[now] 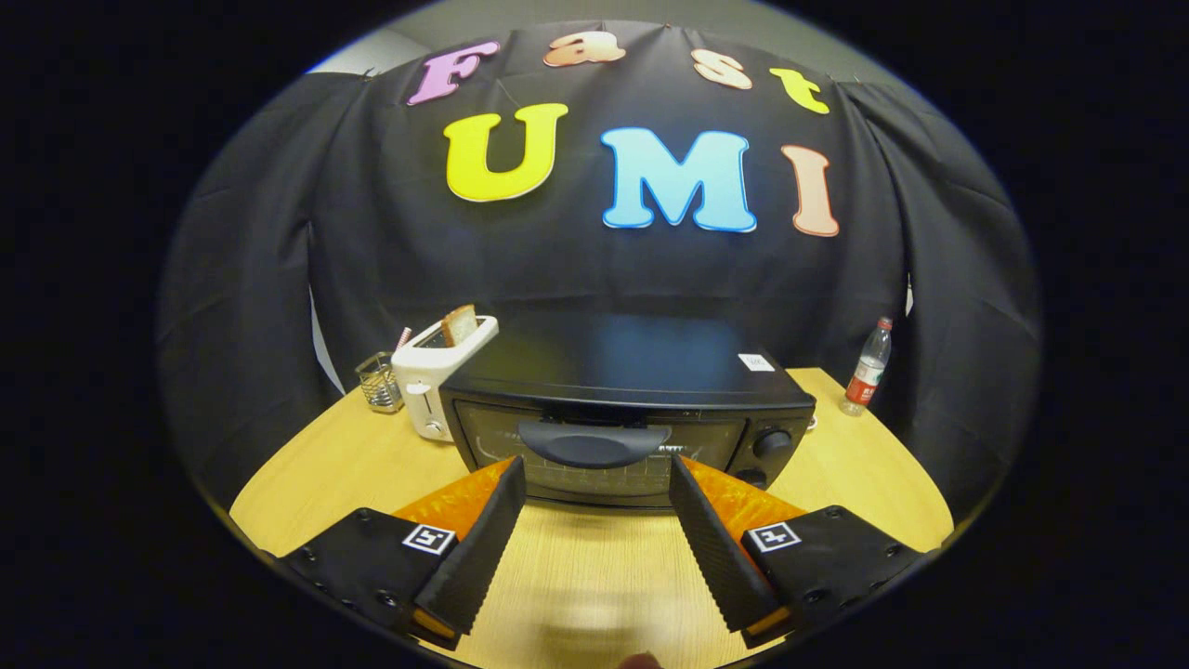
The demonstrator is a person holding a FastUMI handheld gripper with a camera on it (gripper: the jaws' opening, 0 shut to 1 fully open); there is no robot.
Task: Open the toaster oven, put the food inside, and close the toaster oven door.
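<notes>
Basket [378,381] of wire at the far left of the wooden table [307,474], then a white pop-up toaster [437,372] with a bread slice [459,325] standing in its slot. Centre: black toaster oven [627,423], door shut, its handle [593,444] across the top of the glass, knobs [771,442] to the right. Far right: plastic bottle [867,368] near the table's rear edge. The gripper [596,483] hangs spread wide, holding nothing, its fingers just short of the door and flanking the handle. A shut door fits either stage: oven yet to be opened, or already loaded and closed; the interior behind the glass is too dim to tell whether food lies within. The bread in the toaster may be the food. Bare tabletop lies before the oven, giving the door room to swing down; the toaster stands close beside the oven's left wall.
</notes>
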